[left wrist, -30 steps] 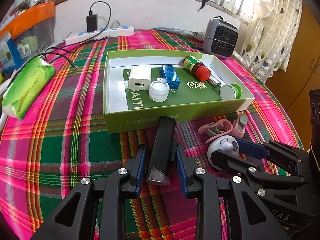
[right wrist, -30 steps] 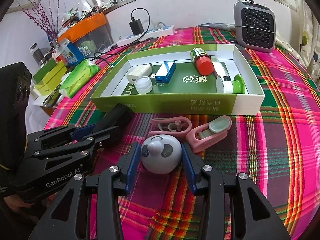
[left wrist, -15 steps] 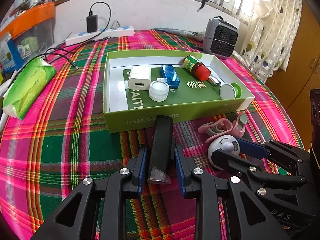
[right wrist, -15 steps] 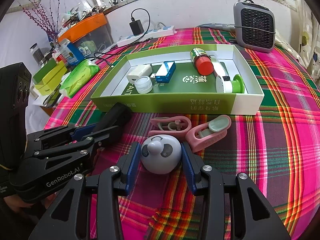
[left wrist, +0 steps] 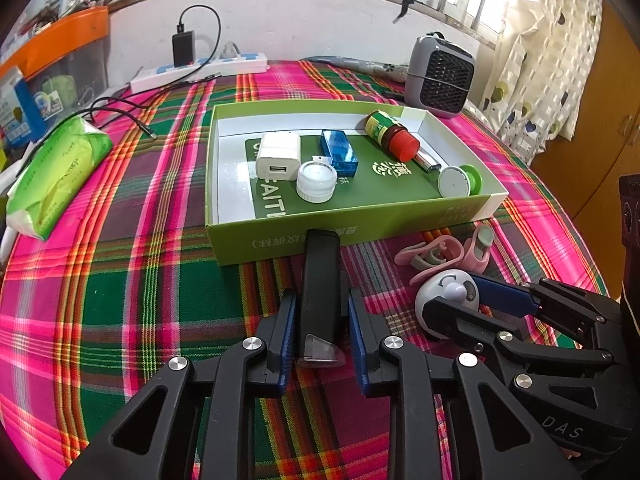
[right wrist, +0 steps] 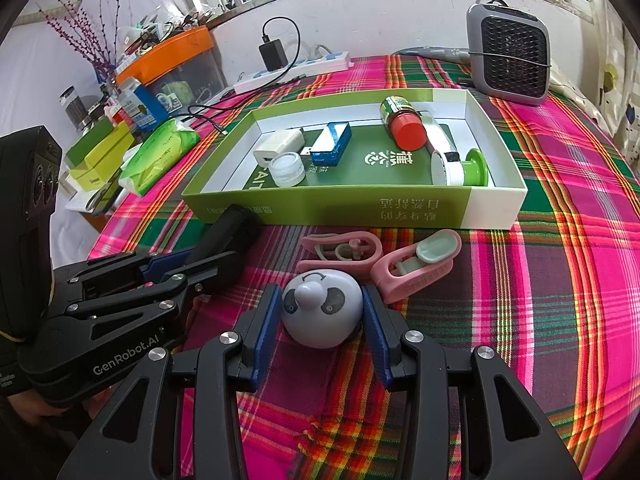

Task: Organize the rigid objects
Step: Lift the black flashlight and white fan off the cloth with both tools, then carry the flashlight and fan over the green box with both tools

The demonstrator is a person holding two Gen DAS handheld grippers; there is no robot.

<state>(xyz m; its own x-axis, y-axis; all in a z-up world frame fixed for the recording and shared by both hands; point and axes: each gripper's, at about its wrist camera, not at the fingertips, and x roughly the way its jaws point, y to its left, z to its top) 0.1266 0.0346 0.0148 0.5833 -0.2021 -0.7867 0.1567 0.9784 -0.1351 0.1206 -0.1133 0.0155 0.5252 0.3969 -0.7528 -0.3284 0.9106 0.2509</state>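
My left gripper [left wrist: 322,322] has its fingers around the black bar [left wrist: 320,292], pads pressed to both long sides, so I read it as clamped. The bar lies on the plaid cloth [left wrist: 120,280] with its far end touching the front wall of the green box [left wrist: 280,240]. My right gripper [right wrist: 318,322] is closed on the panda ball [right wrist: 322,310], a pad touching each flank; the ball sits on the cloth in front of the box, just right of the bar.

Between the ball and the box lie two pink clips [right wrist: 344,250], close to the ball's far side and in the path to the box. Inside the box: a white charger [left wrist: 278,156], a clear jar [left wrist: 316,181], a blue case [left wrist: 339,153], a red-capped bottle [left wrist: 392,136], a silver stick [left wrist: 428,162] and a green-and-white spool [left wrist: 460,180]. Behind the box stand a grey heater [left wrist: 440,76] and a power strip [left wrist: 200,74]; left of it lies a green tissue pack [left wrist: 56,176].

Against half a second ago, the left fingers have closed in on the bar; the ball, clips and box contents sit where they were
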